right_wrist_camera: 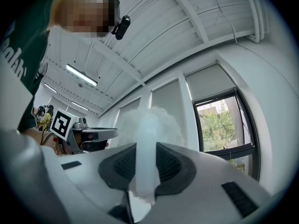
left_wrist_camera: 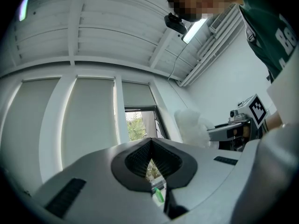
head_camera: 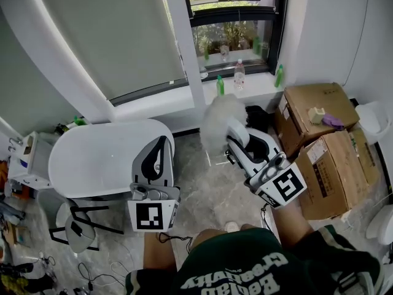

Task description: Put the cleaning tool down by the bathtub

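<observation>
Tongs on the right (head_camera: 237, 131) (right_wrist_camera: 145, 149) are clamped on the pale stem of a fluffy white duster (head_camera: 216, 118) (right_wrist_camera: 148, 121). The stem runs straight up between the two dark pads, and the fluffy head sits just past the tips. The left tongs (head_camera: 163, 141) (left_wrist_camera: 150, 146) are closed, tips together, with nothing between them; only a thin slit below the tips shows the window beyond. Both pairs point away from the person, whose green shirt (head_camera: 245, 269) fills the near edge of the head view.

The duster is in the air above the grey marbled floor (head_camera: 206, 192), to the right of the white bathtub (head_camera: 98, 155) and clear of it. From the left tongs' camera the duster (left_wrist_camera: 190, 124) shows at the right, just in front of the other tongs.

The bathtub lies at the left, its rounded right end just beside the left tongs in the head view. A small black-legged stool (head_camera: 80, 225) stands near its near-left side. At the right, two cardboard boxes (head_camera: 331, 165) are stacked against the wall, and a purple item (head_camera: 333, 120) lies on the upper one.

Farther off, the white sill (head_camera: 245, 91) carries a clear bottle (head_camera: 239, 75) between two green bottles (head_camera: 220, 85). Behind them is the dark-framed window (head_camera: 236, 17), and a grey blind (head_camera: 104, 32) covers the pane to its left.
</observation>
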Available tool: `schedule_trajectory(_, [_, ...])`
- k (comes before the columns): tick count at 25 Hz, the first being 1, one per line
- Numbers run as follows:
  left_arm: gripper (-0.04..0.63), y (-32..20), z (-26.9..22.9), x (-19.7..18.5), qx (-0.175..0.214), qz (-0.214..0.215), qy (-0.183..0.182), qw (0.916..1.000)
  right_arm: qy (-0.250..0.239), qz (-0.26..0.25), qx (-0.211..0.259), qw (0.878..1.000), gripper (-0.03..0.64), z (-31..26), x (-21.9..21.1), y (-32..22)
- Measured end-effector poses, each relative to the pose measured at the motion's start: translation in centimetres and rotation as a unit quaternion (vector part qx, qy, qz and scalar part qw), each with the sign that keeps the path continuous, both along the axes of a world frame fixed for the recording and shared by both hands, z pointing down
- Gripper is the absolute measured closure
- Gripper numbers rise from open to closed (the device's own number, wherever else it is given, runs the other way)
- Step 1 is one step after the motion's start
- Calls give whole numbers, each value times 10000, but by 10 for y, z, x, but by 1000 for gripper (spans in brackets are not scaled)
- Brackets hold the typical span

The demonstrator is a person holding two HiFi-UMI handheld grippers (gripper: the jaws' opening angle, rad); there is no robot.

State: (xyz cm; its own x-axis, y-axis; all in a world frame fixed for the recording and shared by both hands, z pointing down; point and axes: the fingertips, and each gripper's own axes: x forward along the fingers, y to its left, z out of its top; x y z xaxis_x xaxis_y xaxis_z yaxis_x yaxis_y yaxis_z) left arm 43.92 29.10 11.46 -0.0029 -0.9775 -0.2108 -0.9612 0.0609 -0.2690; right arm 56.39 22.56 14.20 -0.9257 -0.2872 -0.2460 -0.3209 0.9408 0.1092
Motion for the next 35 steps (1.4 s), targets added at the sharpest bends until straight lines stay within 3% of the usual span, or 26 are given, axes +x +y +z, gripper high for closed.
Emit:
schedule_trajectory(14, [588,-23,-18,10,206,48,-147,9997,-140,-54,135,9998,523,-11,10,-22])
schedule_trajectory(21, [588,-52,-8,-6,223,169,-139,9995,-214,-122,207,9995,523,-9,-7,-48])
schedule_trajectory(28, [588,-111,10,-50,378,367,-164,9985,-245,67,246,9994,523,14,-52,-103])
schedule_trajectory(35, [588,-215,11,-150,618,422,96,9972,2,317,329,9990,523,18,-139,-196])
